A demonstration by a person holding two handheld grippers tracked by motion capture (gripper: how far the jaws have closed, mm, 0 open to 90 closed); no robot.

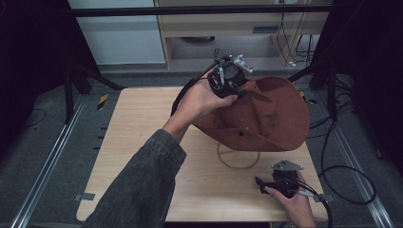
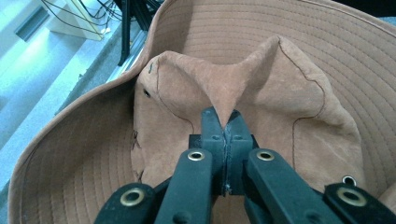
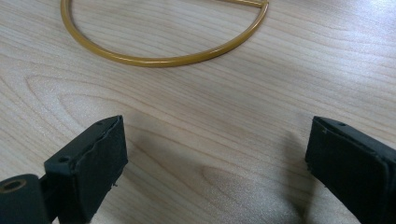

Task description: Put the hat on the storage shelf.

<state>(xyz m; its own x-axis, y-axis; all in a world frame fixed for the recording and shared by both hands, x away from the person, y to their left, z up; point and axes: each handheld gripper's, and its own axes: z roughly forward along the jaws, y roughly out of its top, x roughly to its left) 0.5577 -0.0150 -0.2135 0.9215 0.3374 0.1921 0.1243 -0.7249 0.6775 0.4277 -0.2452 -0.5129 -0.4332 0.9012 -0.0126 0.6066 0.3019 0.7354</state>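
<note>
High view shows the hat (image 1: 266, 114) hiding part of the ring stand (image 1: 237, 159) beneath it. Left gripper (image 2: 223, 122) pinches the hat's crown, brim tilted away; right gripper (image 3: 215, 163) rests released near the stand.

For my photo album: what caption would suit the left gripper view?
Left gripper shut on a pinched fold of the brown hat, its stitched brim spreading behind.

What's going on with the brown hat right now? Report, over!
Left gripper shut, fingers pinching a fold of the brown hat's crown, hat lifted over the gold ring stand. Right gripper open, low over the table. Nothing in the way.
</note>
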